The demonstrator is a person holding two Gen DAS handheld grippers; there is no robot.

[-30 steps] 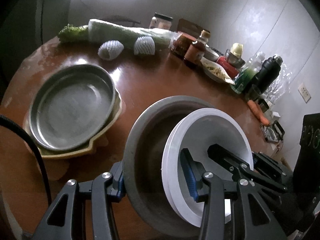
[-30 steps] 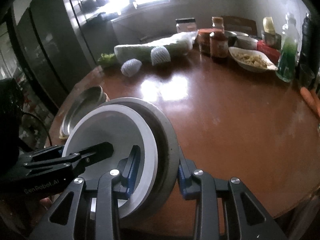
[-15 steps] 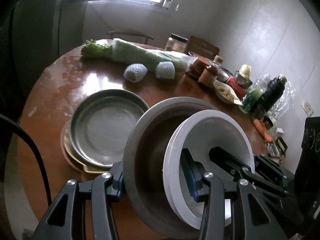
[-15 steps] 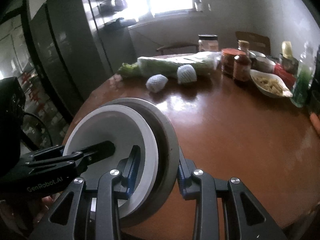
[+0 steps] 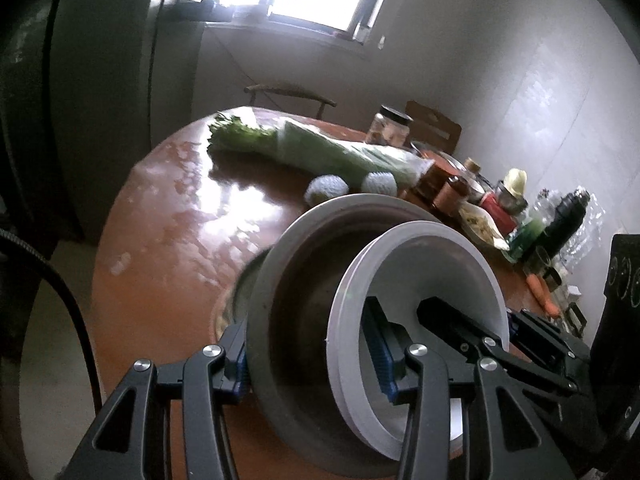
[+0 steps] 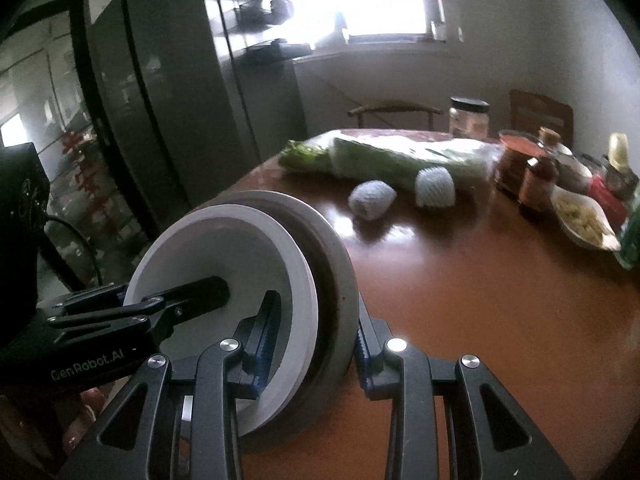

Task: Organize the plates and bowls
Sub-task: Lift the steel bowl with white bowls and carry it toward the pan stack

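A grey bowl [image 5: 304, 280] with a white bowl [image 5: 420, 280] nested in it is held tilted above the brown table, gripped from both sides. My left gripper [image 5: 308, 356] is shut on the rim of the stacked bowls. My right gripper [image 6: 308, 344] is shut on the opposite rim of the same grey bowl [image 6: 336, 264] and white bowl [image 6: 224, 252]. The grey plate on a yellow dish [image 5: 234, 300] lies on the table behind the bowls, mostly hidden.
At the table's far side lie a wrapped cabbage [image 5: 320, 152], two foam-netted fruits [image 6: 372, 198], jars and sauce bottles [image 6: 536, 180], a dish of food [image 6: 580, 220] and a black flask [image 5: 560, 220]. A tall dark cabinet [image 6: 160, 100] stands left.
Both grippers have lifted the stacked bowls higher and tipped upward. The table sits lower in view and the grey plate has slid behind the bowls.
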